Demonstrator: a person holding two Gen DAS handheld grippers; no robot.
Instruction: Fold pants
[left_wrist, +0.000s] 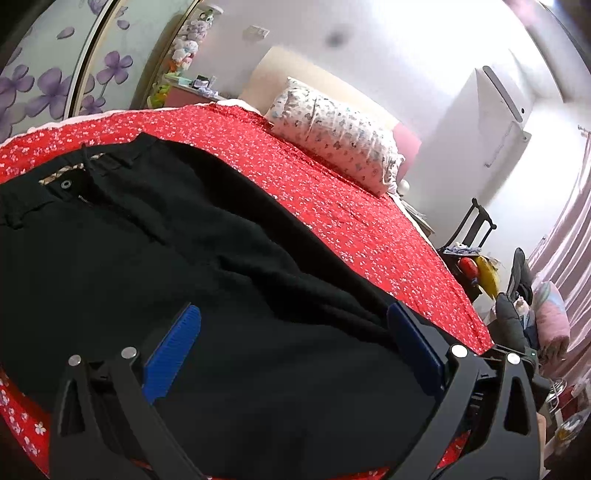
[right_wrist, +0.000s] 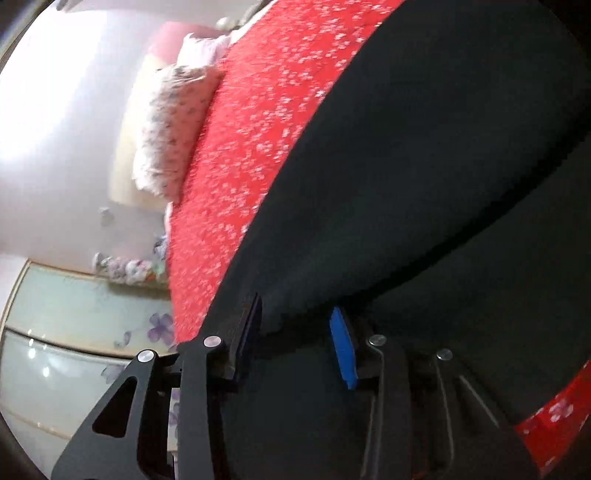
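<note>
Black pants (left_wrist: 155, 236) were seen lying on the bed (left_wrist: 332, 206), on its red floral cover, waistband and drawstring toward the far left in the left wrist view. Progress was judged early to middle: the cloth looked doubled lengthwise, with a long ridge running across it, but no crosswise fold was visible, so shortening and squaring up were judged still to be done. The left gripper (left_wrist: 293, 332) was set wide, both blue pads spread over the near part of the pants with nothing pinched between them. The right gripper (right_wrist: 295, 328) was narrower, and a raised edge of black cloth sat in the gap; whether the pads were actually clamped on it could not be told, since that view was blurred. The left view alone gave the waistband, the button, the overall layout and the pillow (left_wrist: 332, 140) at the head of the bed. The right view alone gave the lifted fold edge close up, plus a strip of red cover at lower right.
</note>
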